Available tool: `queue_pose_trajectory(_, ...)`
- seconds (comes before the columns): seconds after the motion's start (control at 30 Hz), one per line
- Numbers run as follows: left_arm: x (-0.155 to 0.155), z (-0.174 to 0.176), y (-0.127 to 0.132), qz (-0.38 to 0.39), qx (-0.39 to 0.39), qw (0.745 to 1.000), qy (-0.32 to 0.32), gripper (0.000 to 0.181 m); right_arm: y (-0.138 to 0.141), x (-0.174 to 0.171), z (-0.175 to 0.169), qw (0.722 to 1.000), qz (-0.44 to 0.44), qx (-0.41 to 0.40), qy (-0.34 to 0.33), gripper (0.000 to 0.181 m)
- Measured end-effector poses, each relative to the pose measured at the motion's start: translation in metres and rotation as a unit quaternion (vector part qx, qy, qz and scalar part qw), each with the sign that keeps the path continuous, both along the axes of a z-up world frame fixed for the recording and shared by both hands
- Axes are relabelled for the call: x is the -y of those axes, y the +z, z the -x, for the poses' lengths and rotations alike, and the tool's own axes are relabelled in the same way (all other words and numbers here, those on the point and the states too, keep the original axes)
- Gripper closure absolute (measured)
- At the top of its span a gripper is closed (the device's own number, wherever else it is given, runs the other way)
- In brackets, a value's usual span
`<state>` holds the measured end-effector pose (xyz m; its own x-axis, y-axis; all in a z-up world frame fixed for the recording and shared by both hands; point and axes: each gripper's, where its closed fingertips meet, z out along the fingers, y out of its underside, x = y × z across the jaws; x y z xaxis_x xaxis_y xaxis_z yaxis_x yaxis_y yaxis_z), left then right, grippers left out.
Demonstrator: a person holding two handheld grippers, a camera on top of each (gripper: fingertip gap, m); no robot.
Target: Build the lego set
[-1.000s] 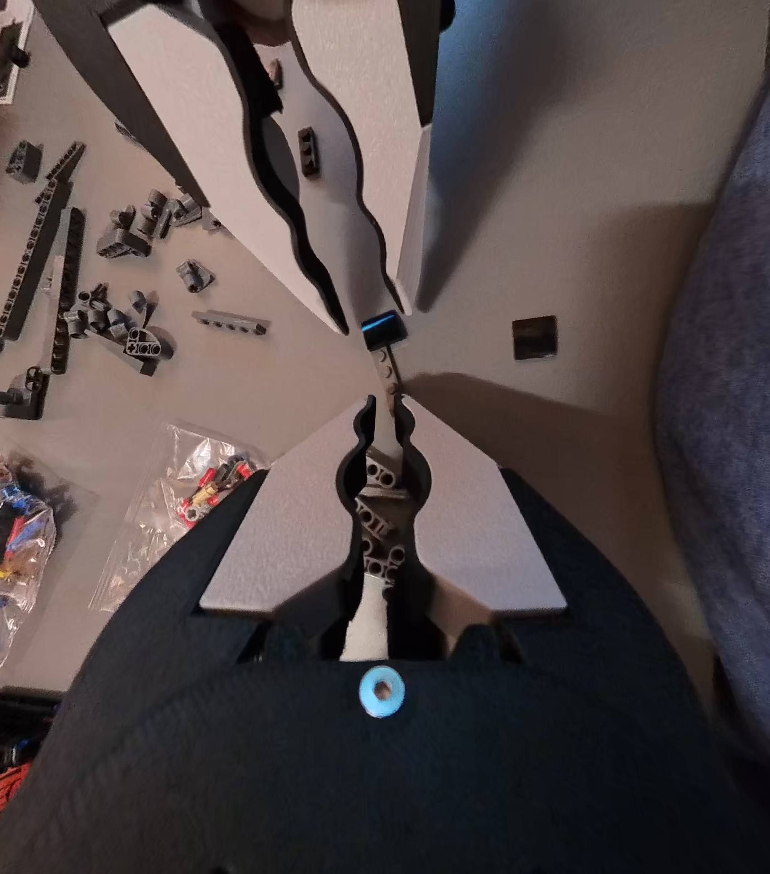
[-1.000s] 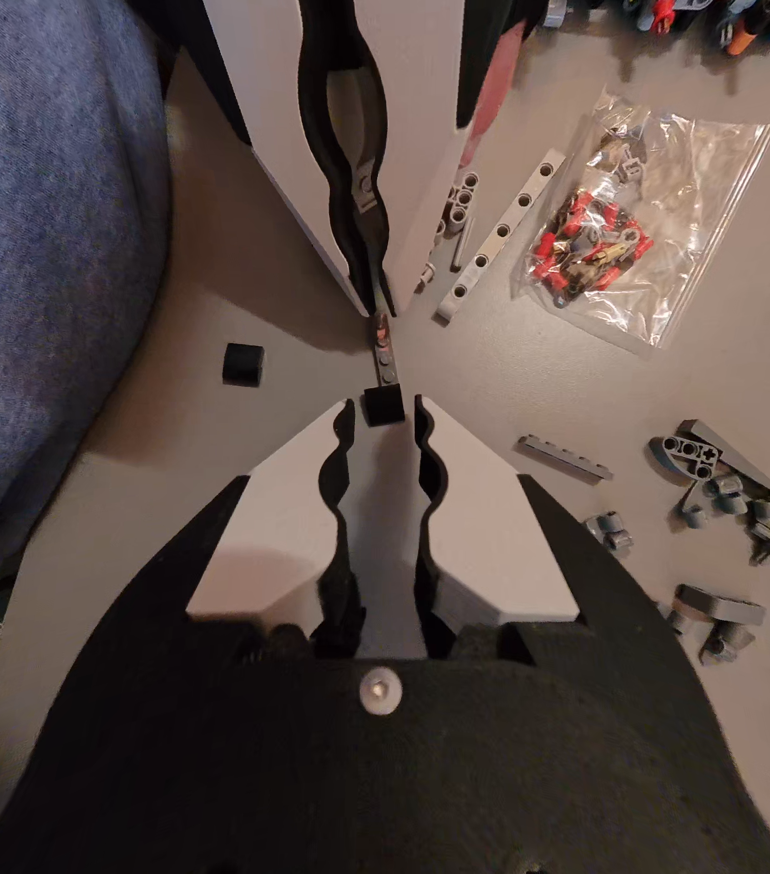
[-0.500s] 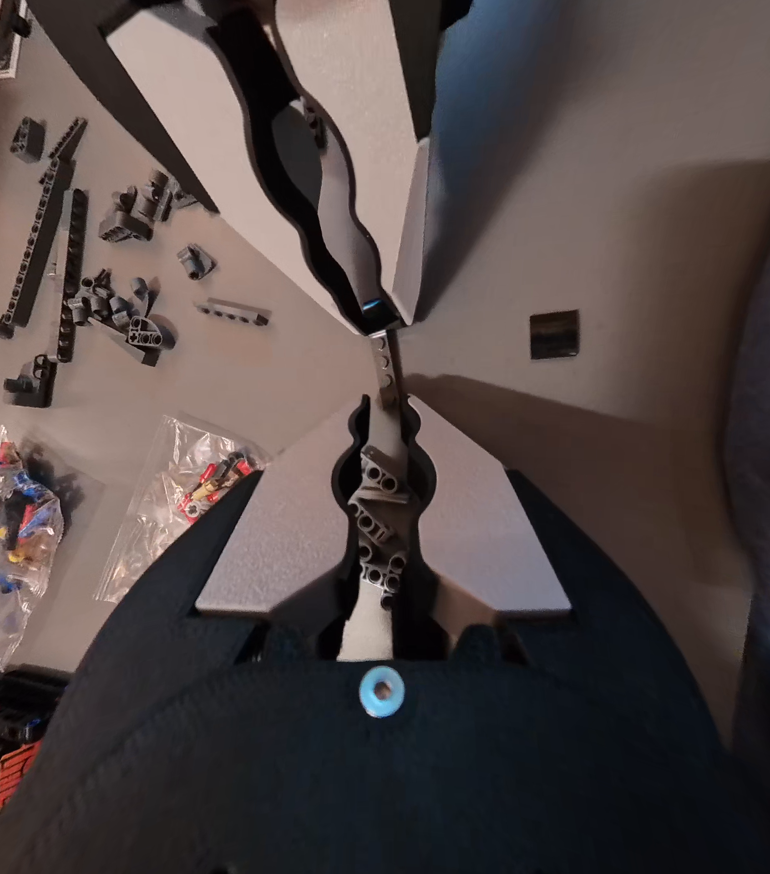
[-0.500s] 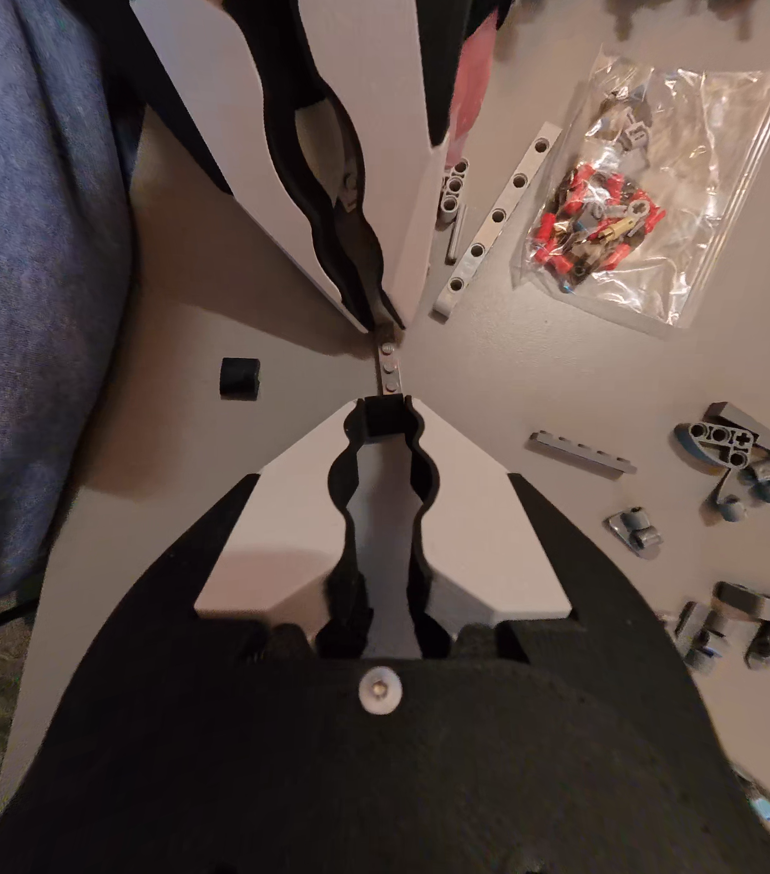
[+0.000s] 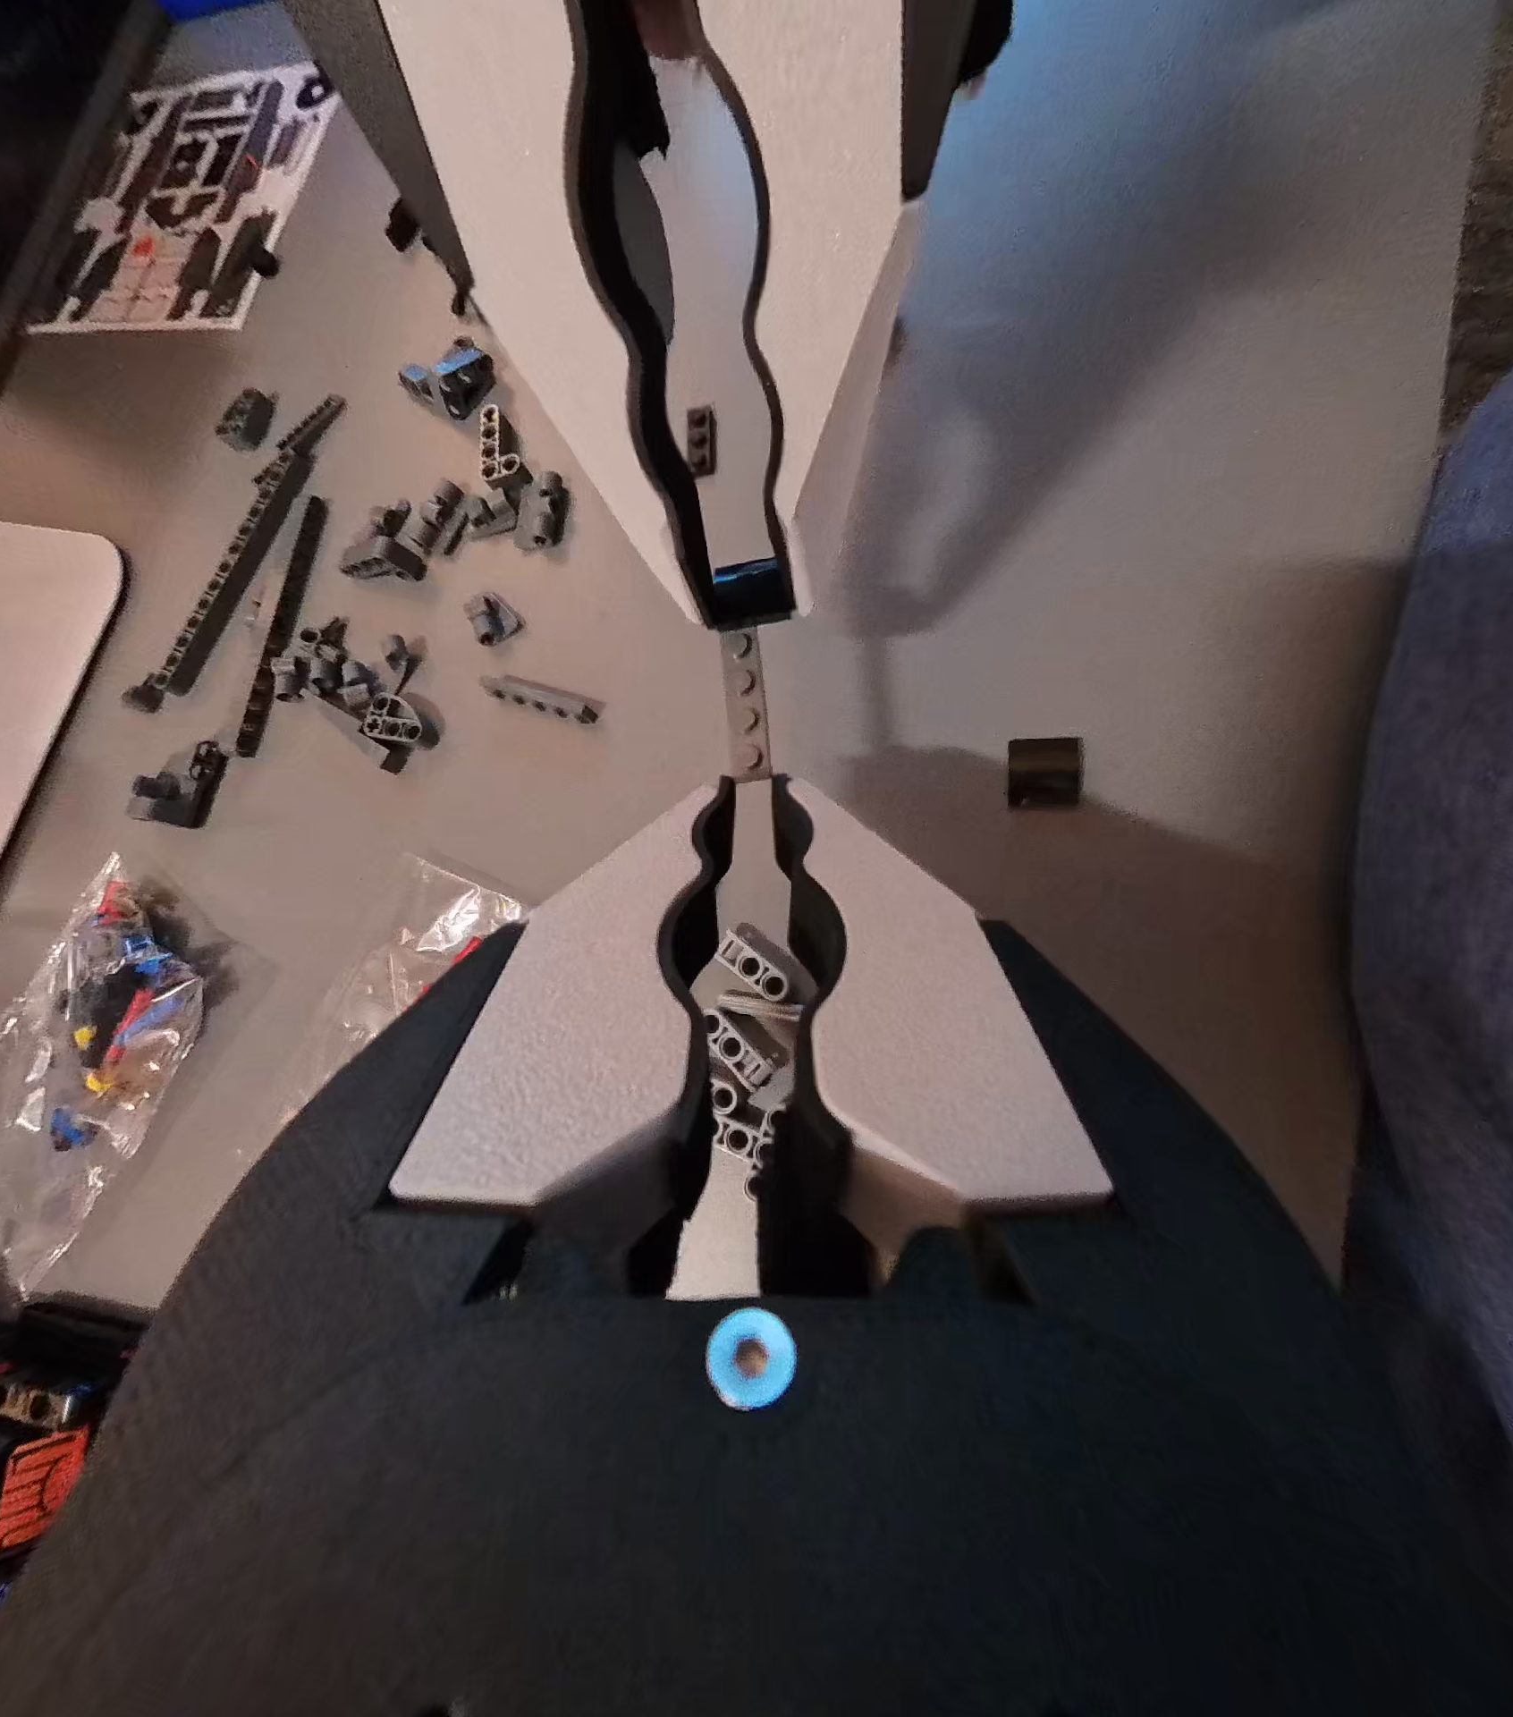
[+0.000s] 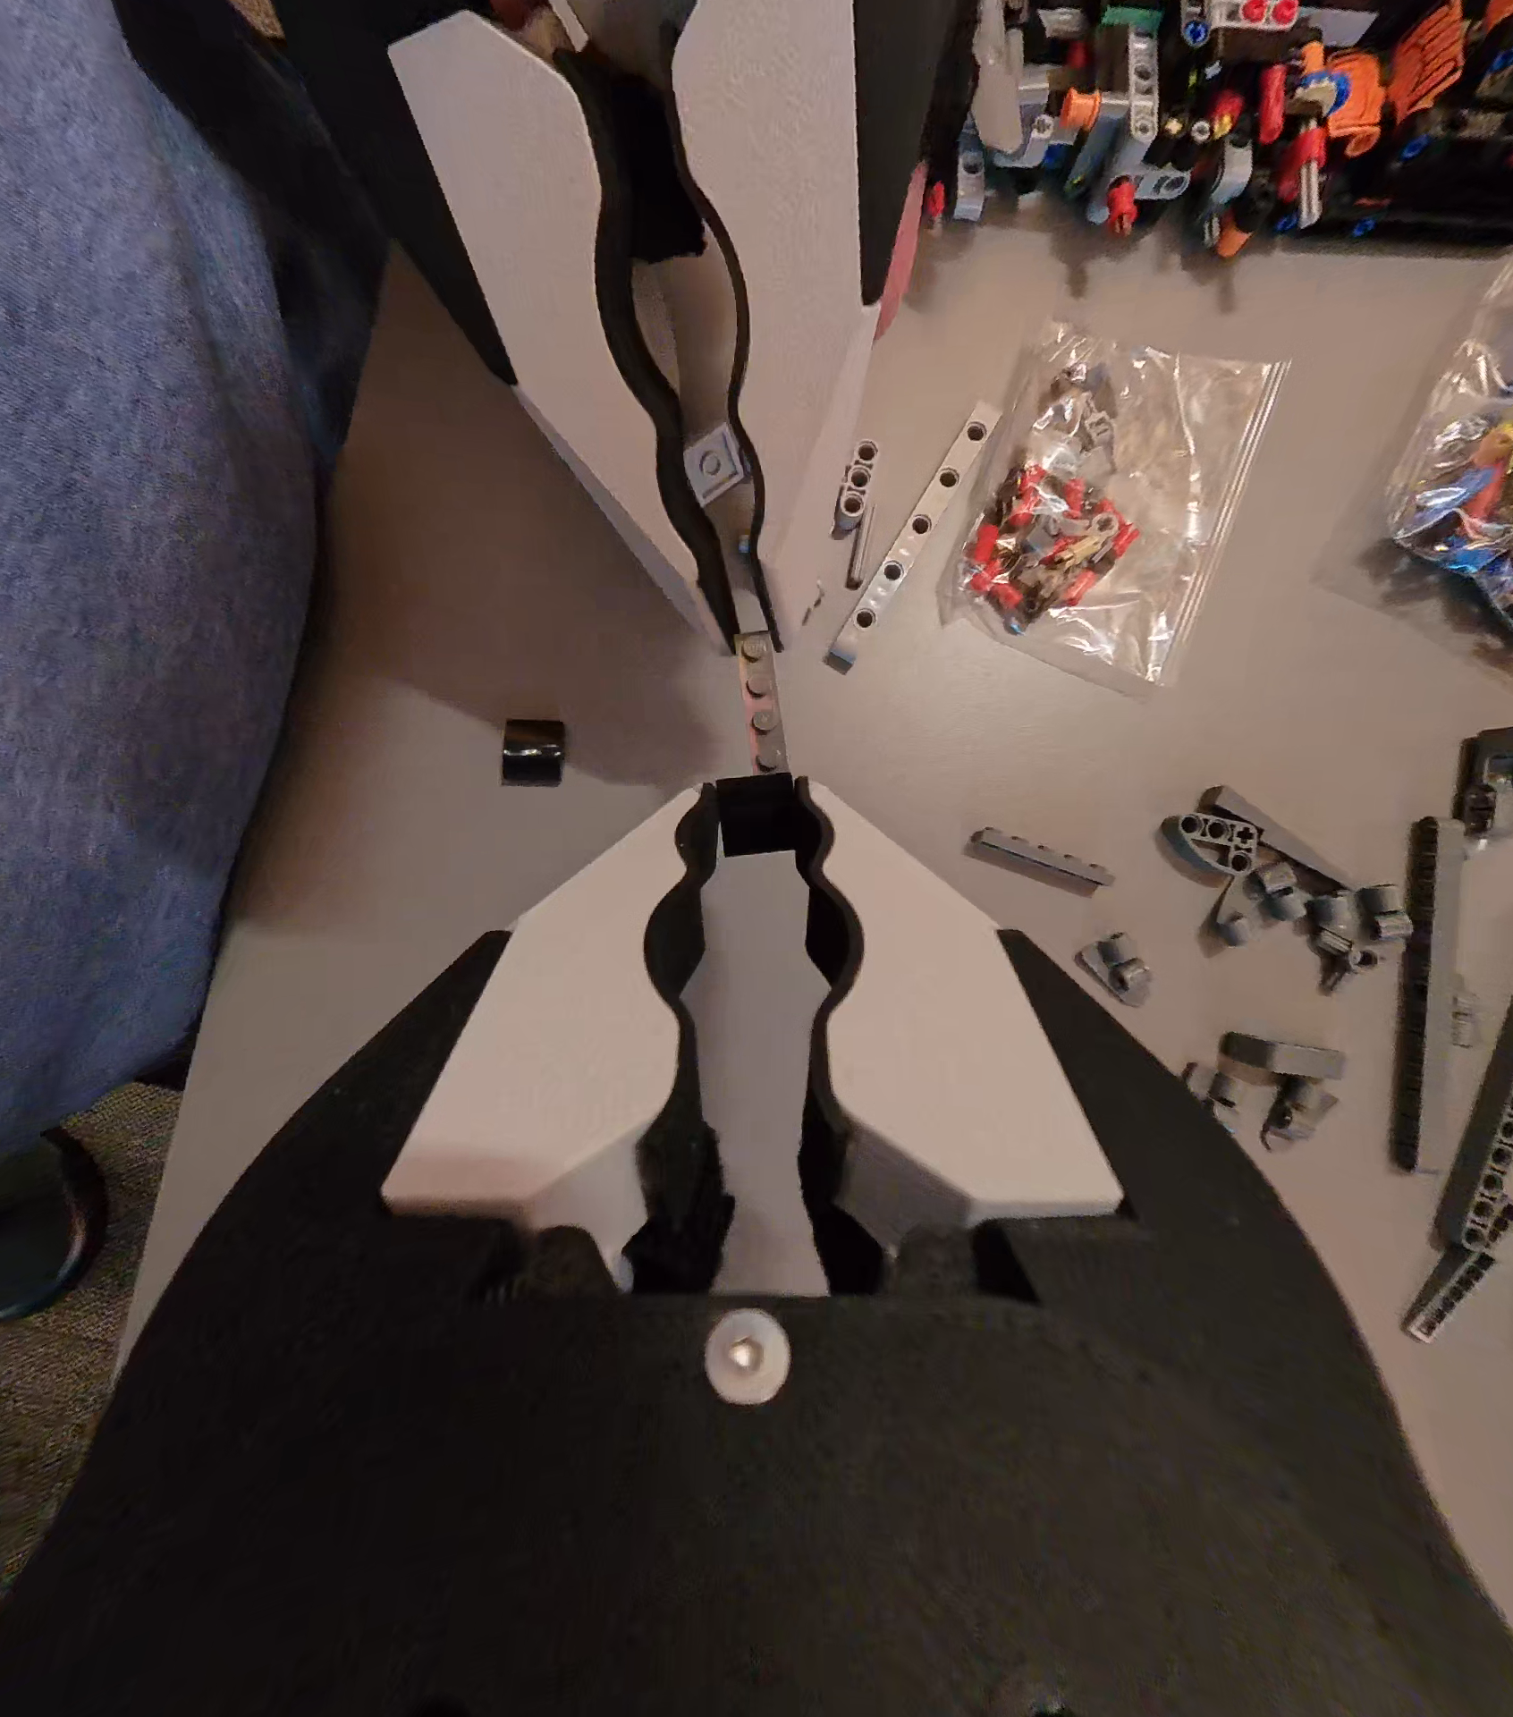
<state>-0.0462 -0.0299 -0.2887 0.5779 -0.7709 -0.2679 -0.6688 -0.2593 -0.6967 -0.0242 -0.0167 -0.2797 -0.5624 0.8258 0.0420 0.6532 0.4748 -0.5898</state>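
We have the left gripper pinching one end of a narrow grey studded plate, its jaws pressed almost together on it, and the right gripper clamping a small black brick at its tips, seated at the plate's far end. Both pieces hang in the air above the grey table, between the two tools. Our main worry is leverage: the plate is thin and gripped only at its tip, so any downward push on the brick could pivot it out of the left jaws or twist it sideways. If the brick sits slightly off the studs, pressing may skew it instead of locking it. Letting go too soon could drop either piece among the loose grey beams and connectors or against the second black brick lying nearby. We cannot tell whether the brick is fully seated.
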Motion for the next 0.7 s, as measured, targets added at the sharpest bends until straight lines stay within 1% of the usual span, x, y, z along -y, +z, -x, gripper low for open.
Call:
queue_pose_trajectory(0.07,0.002,0.000,0.003,-0.004,0.012,1.000,-0.002,0.176,0.004,0.001,0.000,1.000,0.001,-0.002,-0.003,0.168)
queue_pose_trajectory(0.1,0.002,0.001,0.004,-0.006,0.014,1.000,-0.001,0.181,0.005,0.003,0.000,1.000,0.001,-0.002,-0.004,0.168)
queue_pose_trajectory(0.3,0.002,0.009,0.009,-0.023,0.014,1.000,-0.006,0.181,0.004,0.007,0.003,1.000,0.006,0.000,-0.020,0.168)
queue_pose_trajectory(0.47,-0.002,0.017,0.020,-0.048,0.029,0.998,-0.006,0.166,0.009,0.007,0.006,0.998,0.047,-0.010,-0.041,0.168)
queue_pose_trajectory(0.5,-0.001,0.017,0.020,-0.043,0.037,0.998,-0.009,0.165,0.010,0.005,0.006,0.998,0.050,-0.013,-0.046,0.168)
queue_pose_trajectory(0.57,-0.002,0.017,0.021,-0.032,0.055,0.998,-0.010,0.164,0.011,0.002,0.005,0.998,0.041,-0.017,-0.051,0.168)
queue_pose_trajectory(0.7,-0.004,0.010,0.027,-0.007,0.104,0.994,-0.025,0.164,0.018,0.003,0.004,0.998,0.010,-0.043,-0.040,0.168)
